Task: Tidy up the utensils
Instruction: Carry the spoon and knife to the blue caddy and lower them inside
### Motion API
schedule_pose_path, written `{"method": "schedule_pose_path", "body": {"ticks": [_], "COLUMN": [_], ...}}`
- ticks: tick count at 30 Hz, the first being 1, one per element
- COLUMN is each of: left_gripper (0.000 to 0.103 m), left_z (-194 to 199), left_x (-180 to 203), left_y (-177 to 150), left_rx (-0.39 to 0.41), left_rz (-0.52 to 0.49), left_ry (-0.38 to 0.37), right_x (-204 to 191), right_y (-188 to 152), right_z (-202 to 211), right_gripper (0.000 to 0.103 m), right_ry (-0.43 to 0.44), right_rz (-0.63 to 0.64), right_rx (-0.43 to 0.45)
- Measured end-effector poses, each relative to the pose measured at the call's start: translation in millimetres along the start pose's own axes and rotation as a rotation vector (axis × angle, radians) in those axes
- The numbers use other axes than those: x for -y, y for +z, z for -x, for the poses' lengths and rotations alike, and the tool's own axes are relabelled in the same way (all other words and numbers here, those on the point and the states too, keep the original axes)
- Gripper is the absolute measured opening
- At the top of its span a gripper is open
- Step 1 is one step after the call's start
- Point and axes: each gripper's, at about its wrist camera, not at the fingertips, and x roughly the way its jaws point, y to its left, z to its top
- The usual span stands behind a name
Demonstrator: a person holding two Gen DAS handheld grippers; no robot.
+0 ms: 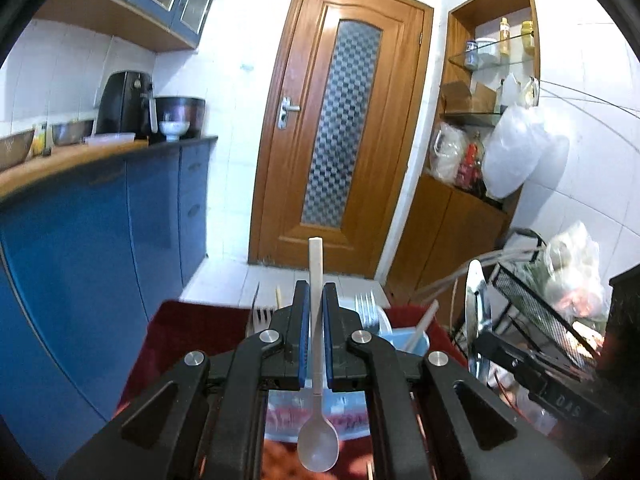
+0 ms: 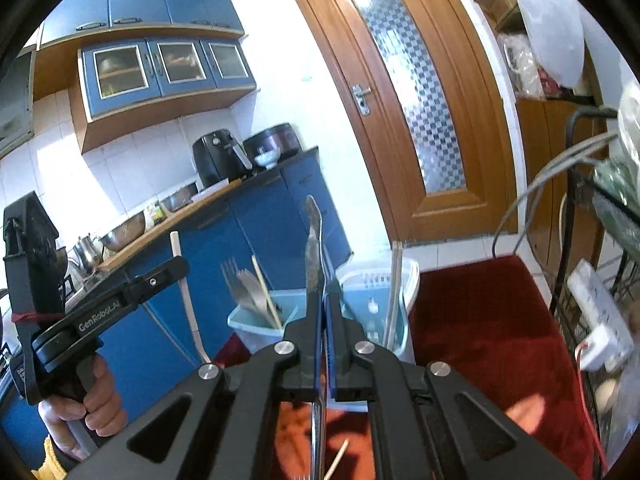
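My left gripper (image 1: 316,292) is shut on a white plastic spoon (image 1: 316,272), handle pointing forward, bowl back toward the camera. It also shows in the right wrist view (image 2: 176,268), held high at the left. My right gripper (image 2: 322,280) is shut on a metal utensil (image 2: 313,232), handle pointing forward; its working end is hidden below. Beyond it stands a light blue holder (image 2: 256,326) with forks (image 2: 244,284) and a chopstick, beside a white slotted compartment (image 2: 376,300) with a thin stick. In the left wrist view the holder (image 1: 400,338) sits just below the fingers.
A dark red cloth (image 2: 480,320) covers the surface. A black wire rack (image 1: 532,308) with bags stands at right, a white power strip (image 2: 596,320) beside it. Blue cabinets (image 1: 80,240) with appliances stand left, a wooden door (image 1: 340,120) ahead. A loose chopstick (image 2: 338,458) lies on the cloth.
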Motion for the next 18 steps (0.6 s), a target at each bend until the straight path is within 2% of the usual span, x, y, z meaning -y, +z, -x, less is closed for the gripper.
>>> {"method": "schedule_pose_path", "body": {"ticks": [9, 14, 18], "left_gripper": [0.004, 0.004, 0.004], "left_z": [-29.9, -48.3, -64.1], "left_x": [8.0, 10.7, 7.6], "left_y": [40.8, 43.4, 36.8], "left_rx": [0.059, 0.078, 0.074], "left_rz": [-0.005, -0.035, -0.025], "left_ry": [0.006, 0.022, 0.027], "right_x": [-1.5, -2.4, 4.7], "right_y": [30.8, 38.9, 45.6], "right_z": [-16.7, -32.2, -45.8], "right_gripper": [0.003, 0.003, 0.003], "right_ry": [-0.032, -0.074, -0.071], "right_rz": [0.059, 0.107, 0.097], "right_rx": [0.087, 0.117, 0.146]}}
